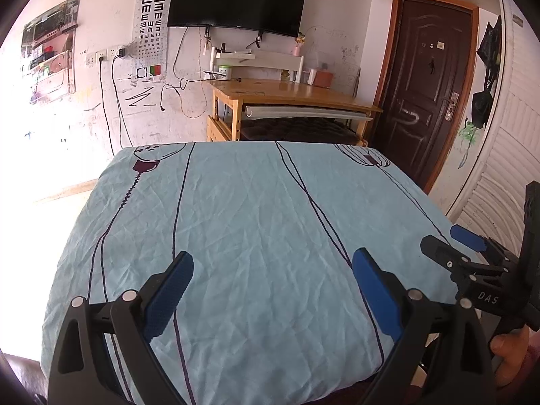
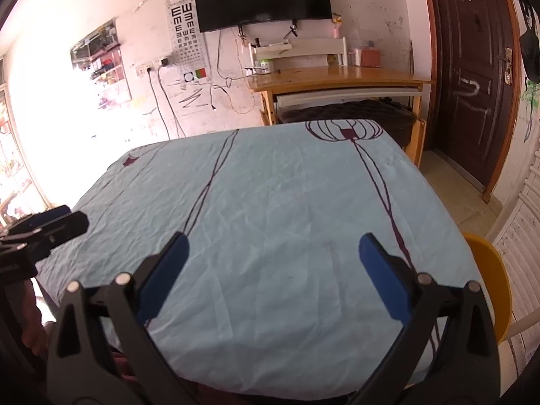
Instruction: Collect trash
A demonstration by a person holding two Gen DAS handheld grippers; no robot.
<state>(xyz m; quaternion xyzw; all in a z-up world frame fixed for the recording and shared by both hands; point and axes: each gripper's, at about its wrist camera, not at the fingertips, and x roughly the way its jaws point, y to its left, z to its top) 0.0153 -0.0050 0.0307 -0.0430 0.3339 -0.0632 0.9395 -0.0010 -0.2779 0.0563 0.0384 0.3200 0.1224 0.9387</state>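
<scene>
While both the left tool (image 1: 272,263) and right tool (image 2: 272,248) hover spread apart and empty over the table (image 1: 256,202) (no trash visible), the person would best search elsewhere first.

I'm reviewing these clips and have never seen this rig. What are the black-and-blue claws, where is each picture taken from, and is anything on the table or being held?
The claws are hand-held two-finger grippers, one in each of a person's hands; no robot arm is involved. Each picture comes from a fisheye camera mounted on a gripper, looking along its fingers. The first shows the left gripper, with the right gripper at the side. The second shows the right gripper's own view, with the left gripper at its edge. Both are open and hold nothing. The table's light blue cloth shows no trash in either view.
</scene>
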